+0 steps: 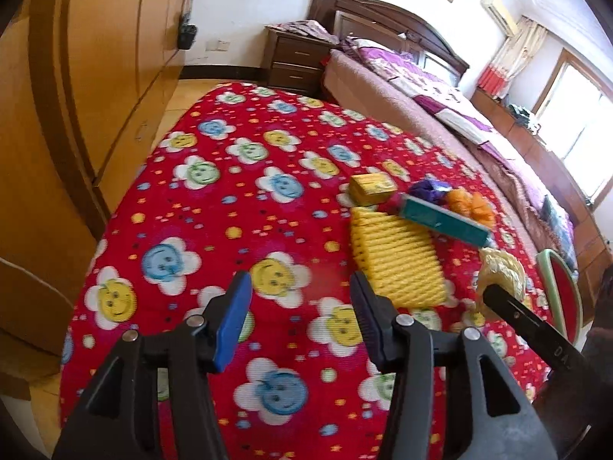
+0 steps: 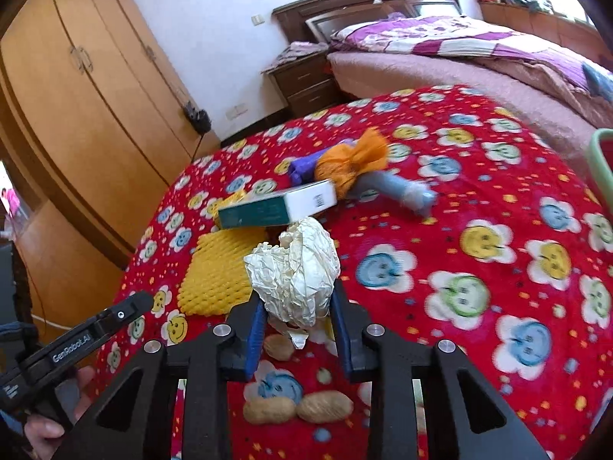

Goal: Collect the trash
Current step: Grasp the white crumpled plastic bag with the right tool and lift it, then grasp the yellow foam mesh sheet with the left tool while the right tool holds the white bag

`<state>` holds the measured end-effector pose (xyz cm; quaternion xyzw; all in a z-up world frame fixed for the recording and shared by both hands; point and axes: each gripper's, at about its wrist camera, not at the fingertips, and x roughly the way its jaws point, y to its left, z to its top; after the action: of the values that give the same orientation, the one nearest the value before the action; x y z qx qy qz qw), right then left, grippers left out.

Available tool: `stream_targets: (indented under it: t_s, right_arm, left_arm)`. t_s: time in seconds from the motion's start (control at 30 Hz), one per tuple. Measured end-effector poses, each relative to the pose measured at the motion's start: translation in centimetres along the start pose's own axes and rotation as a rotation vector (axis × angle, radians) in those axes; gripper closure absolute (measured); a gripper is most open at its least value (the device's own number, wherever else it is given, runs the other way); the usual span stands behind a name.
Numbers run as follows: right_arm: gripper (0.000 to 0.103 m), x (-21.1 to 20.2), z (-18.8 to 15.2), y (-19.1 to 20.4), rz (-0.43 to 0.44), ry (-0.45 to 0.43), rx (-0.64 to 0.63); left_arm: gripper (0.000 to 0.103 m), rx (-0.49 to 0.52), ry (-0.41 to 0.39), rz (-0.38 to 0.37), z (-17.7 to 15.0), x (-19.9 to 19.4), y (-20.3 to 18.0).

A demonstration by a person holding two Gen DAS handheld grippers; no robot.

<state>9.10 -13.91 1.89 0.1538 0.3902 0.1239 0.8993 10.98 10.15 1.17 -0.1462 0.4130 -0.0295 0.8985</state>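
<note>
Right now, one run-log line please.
right tongs: shut on crumpled paper ball | left tongs: open, empty | green box: on blanket

- A red blanket with smiley-face flowers covers the surface that bears everything.
- A yellow foam net lies flat on it.
- A teal box rests partly over the net.
- Orange and purple wrappers lie behind the box.
- Peanuts lie at the near edge.
- A small yellow box sits beyond the net.

On the counter, the crumpled paper lies before the box, the mesh pad to its left, peanuts nearest
</note>
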Motion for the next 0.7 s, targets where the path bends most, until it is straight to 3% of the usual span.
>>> stream_targets:
  t_s: [0.27,0.57,0.7]
  right_arm:
    - [0.071,-3.4,-0.1,-3.1,-0.04,-0.052,0.059]
    - [0.071,-5.9,-0.6,-5.8,-0.059,-0.089,0.114]
    - [0.071,-6.7,-0.9,-6.8,-0.064,-0.106,0.133]
  left_arm:
    - [0.032,0.073,0.039,-0.079,0.8,1.8,-3.9]
    - [0.031,0.13,0.106,-0.035,1.1,5.7,-6.9]
    - [0.032,0.145,0.09,0.003,0.8,6.1,-7.6]
